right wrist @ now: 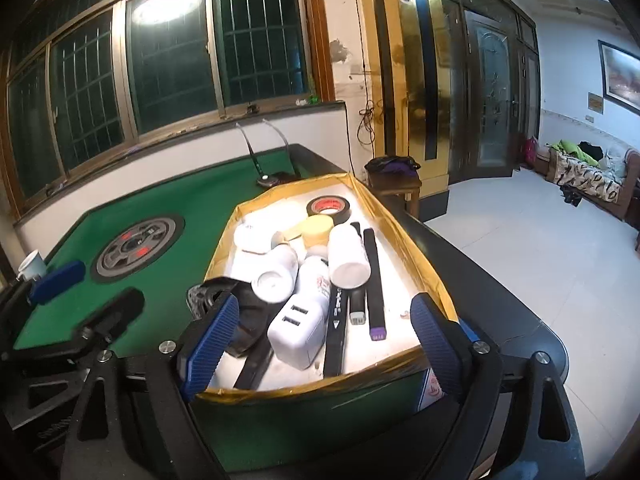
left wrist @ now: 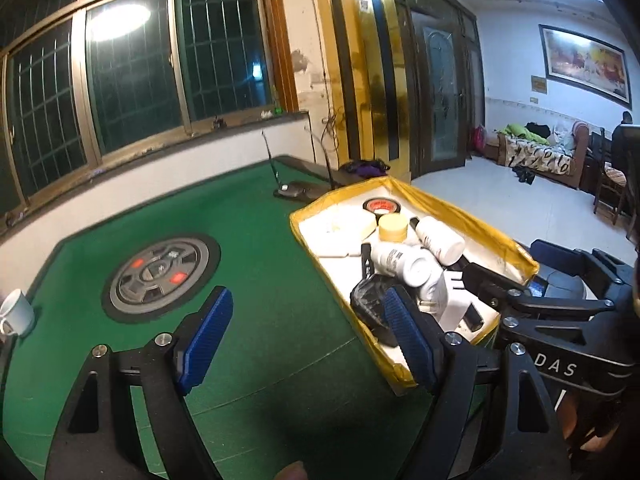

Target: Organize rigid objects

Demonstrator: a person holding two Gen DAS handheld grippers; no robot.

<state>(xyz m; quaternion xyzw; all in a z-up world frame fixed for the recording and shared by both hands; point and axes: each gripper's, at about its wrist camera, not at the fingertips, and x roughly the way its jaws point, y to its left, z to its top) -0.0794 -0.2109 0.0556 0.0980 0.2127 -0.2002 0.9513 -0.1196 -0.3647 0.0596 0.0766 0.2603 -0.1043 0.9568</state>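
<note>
A shallow box with a yellow-taped rim (right wrist: 400, 232) stands on the green table (right wrist: 180, 216). Inside it lie white bottles (right wrist: 276, 272), a white USB charger (right wrist: 294, 332), black markers (right wrist: 374, 280), a black tape roll (right wrist: 328, 206) and a yellow-lidded jar (right wrist: 318, 230). My right gripper (right wrist: 324, 344) is open, with its blue pads beside the box's near corners. My left gripper (left wrist: 310, 340) is open over bare felt, left of the box (left wrist: 500, 236), and holds nothing. One finger (left wrist: 496, 280) of the right gripper reaches over the box's near end.
A white mug (left wrist: 16, 312) stands at the table's left edge. A round grey disc (left wrist: 160, 276) is set in the table's middle. A black stand with two thin stalks (left wrist: 292, 190) sits at the far edge. Right of the black table rim (right wrist: 480, 280) is tiled floor.
</note>
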